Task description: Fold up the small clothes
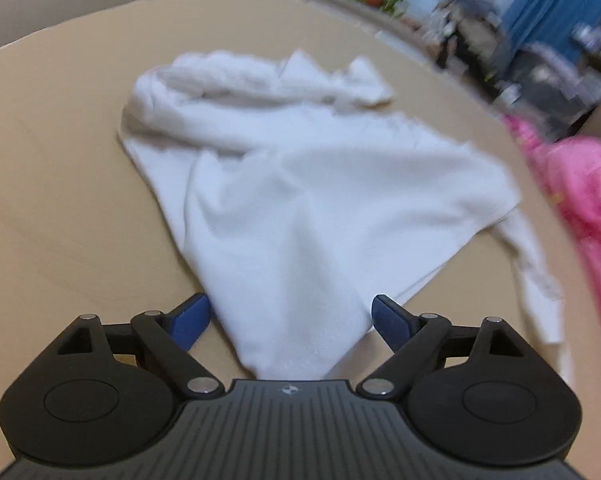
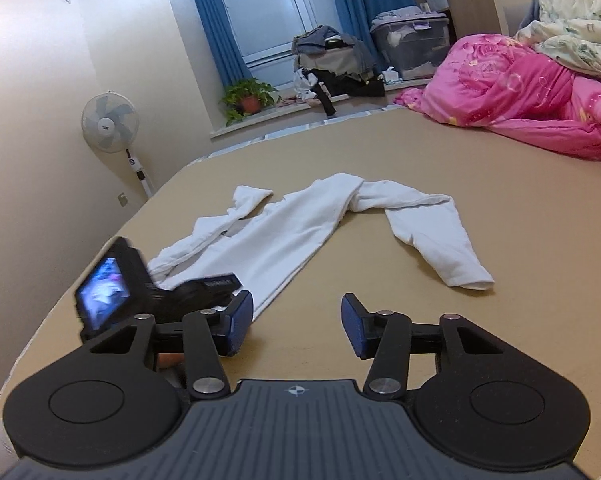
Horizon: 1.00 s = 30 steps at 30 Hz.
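Note:
A white long-sleeved garment (image 1: pixel 300 184) lies crumpled on the tan bed surface (image 1: pixel 60 184). My left gripper (image 1: pixel 290 320) hangs open just above the garment's near corner. The cloth runs between its blue pads (image 1: pixel 190 320) without being pinched. In the right wrist view the same garment (image 2: pixel 284 232) is spread out, with one sleeve (image 2: pixel 432 236) bent toward the right. My right gripper (image 2: pixel 296 328) is open over bare bed surface, short of the garment, with nothing between its fingers. The left tool's camera screen (image 2: pixel 102 294) shows at the garment's left end.
A pink quilt (image 2: pixel 520 100) and a floral duvet (image 2: pixel 576 20) are heaped at the bed's far right. The bed's left edge (image 2: pixel 100 264) drops toward a wall and a standing fan (image 2: pixel 110 122). A potted plant (image 2: pixel 248 98), piled clothes and a storage bin (image 2: pixel 412 44) stand by the window.

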{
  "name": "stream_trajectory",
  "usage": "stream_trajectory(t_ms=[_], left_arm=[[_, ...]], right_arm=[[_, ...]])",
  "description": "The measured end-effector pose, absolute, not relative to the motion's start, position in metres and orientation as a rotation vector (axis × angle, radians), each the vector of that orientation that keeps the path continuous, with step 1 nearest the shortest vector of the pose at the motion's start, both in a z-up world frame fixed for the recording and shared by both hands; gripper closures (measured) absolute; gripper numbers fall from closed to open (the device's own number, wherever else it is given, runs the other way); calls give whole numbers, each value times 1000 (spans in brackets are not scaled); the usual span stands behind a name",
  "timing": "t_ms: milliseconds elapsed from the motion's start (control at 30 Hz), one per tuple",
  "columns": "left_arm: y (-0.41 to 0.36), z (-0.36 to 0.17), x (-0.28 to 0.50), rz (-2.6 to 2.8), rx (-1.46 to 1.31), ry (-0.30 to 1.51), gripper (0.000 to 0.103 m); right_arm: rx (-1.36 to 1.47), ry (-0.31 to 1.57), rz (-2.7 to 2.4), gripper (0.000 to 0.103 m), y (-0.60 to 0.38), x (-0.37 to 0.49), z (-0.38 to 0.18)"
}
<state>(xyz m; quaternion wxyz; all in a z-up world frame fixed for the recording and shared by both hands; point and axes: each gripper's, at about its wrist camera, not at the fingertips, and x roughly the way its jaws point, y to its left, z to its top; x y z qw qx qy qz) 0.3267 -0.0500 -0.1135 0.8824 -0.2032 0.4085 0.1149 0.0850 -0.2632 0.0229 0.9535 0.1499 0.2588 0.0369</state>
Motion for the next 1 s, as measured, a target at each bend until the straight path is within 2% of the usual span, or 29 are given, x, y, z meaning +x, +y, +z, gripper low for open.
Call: stream_trajectory(t_ms=[67, 100, 133, 167, 200, 433, 500, 733, 867, 1000], left_arm=[[-60, -117, 328, 289, -369, 833, 19], [-65, -117, 328, 304, -326, 831, 38], [-69, -117, 327, 309, -271, 833, 71], [-68, -116, 324, 290, -239, 833, 84], [-65, -114, 320, 254, -245, 837, 89], [-29, -75, 242, 29, -88, 802, 93], [-11, -69, 211, -62, -38, 821, 93], [71, -65, 102, -305, 193, 876, 94], [125, -56, 75, -345, 208, 890, 94], [166, -62, 80, -362, -33, 966, 87]], right_arm=[[310, 538, 68, 51, -266, 87, 21], [317, 545, 63, 51, -268, 89, 20], [321, 549, 58, 51, -269, 89, 19], [322, 555, 52, 51, -271, 90, 17], [321, 559, 44, 51, -272, 91, 16], [293, 580, -27, 53, -278, 85, 10], [319, 589, -41, 56, -282, 80, 9], [309, 567, -39, 57, -285, 58, 16], [269, 548, 9, 56, -298, 59, 26], [159, 596, 86, 55, -302, 87, 13]])
